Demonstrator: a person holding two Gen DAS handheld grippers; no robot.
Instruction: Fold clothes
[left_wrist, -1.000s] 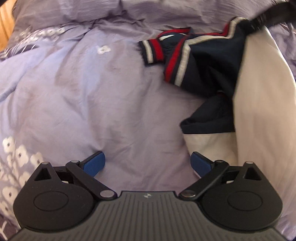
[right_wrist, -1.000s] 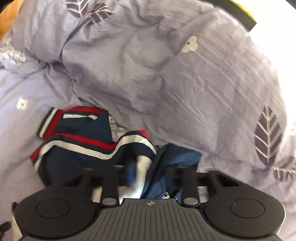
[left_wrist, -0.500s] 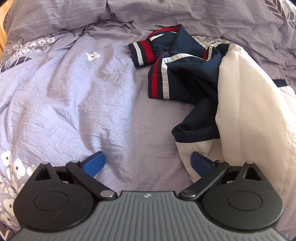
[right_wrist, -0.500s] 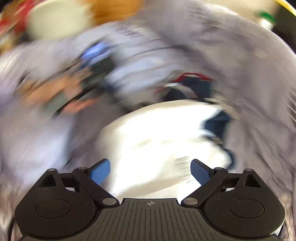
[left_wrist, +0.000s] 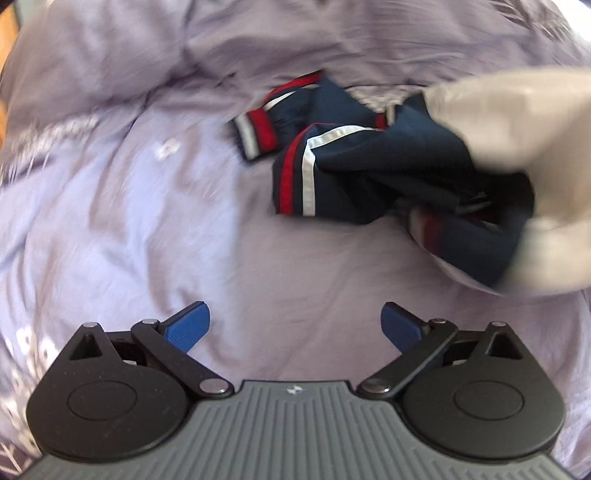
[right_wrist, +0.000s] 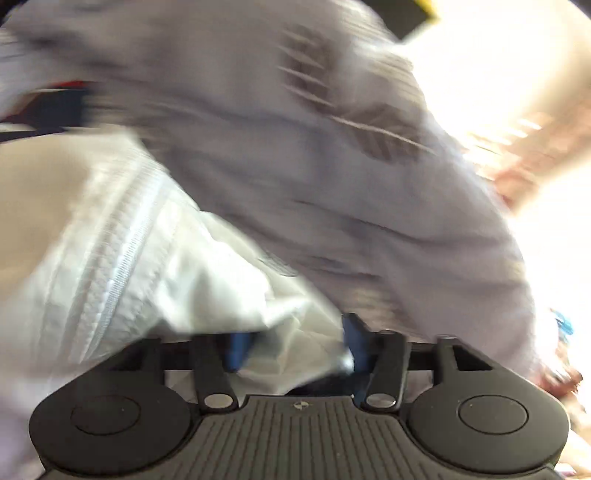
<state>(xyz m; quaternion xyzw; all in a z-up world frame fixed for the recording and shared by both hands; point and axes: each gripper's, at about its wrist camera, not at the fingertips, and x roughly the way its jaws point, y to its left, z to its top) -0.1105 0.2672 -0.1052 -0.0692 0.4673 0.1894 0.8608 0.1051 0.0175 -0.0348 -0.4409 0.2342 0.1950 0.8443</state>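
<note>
Covering the bed, a lilac sheet (left_wrist: 155, 236) lies under wide left fingers (left_wrist: 186, 326); right fingers (right_wrist: 354, 332) are closing on the jacket (right_wrist: 184, 266).

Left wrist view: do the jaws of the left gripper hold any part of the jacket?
No, the left gripper stands wide open over bare lilac bedsheet, and the navy and white jacket lies beyond it.

A rumpled lilac bedsheet (left_wrist: 155, 206) with white flowers lies below a leaf-printed lilac duvet (right_wrist: 332, 166).

Bare sheet (left_wrist: 295, 266) ahead is free; jacket (left_wrist: 388, 166) heap blocks far right.
</note>
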